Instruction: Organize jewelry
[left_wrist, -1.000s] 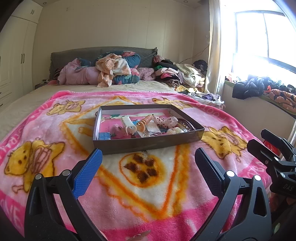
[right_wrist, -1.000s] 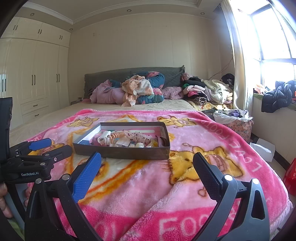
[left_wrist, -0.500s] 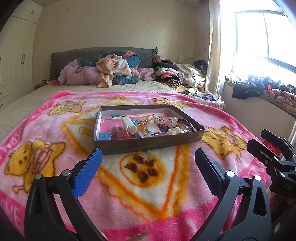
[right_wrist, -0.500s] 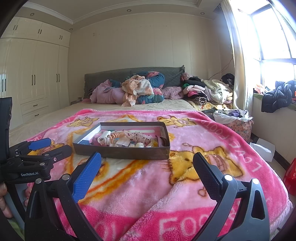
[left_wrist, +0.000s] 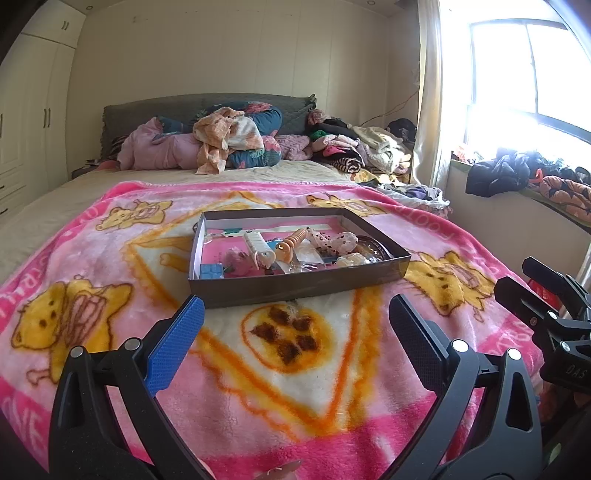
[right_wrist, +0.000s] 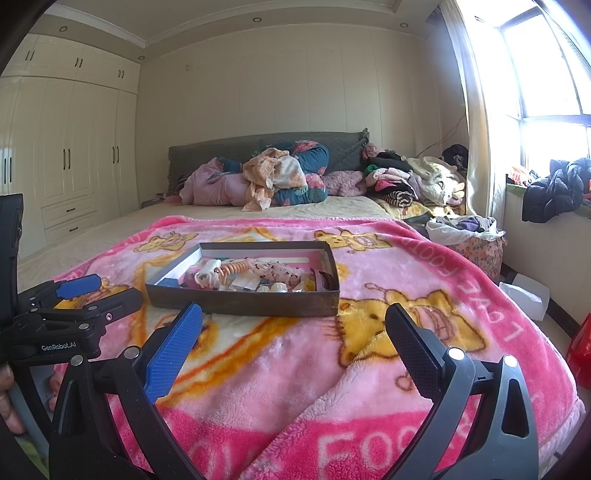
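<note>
Left wrist view: my left gripper (left_wrist: 295, 325), fingers wide and empty, above the blanket (left_wrist: 110, 258). Box (left_wrist: 295, 286) of jewelry (left_wrist: 291, 249) just ahead, resting on the blanket. Right gripper (left_wrist: 546, 295) at the right edge.

Right wrist view: my right gripper (right_wrist: 293, 332), fingers wide, empty. Box (right_wrist: 243, 304) ahead-left; left gripper (right_wrist: 96, 291) beside it, apart.

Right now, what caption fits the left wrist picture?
Open left tool hovers above the pink blanket, facing a box of jewelry.
</note>
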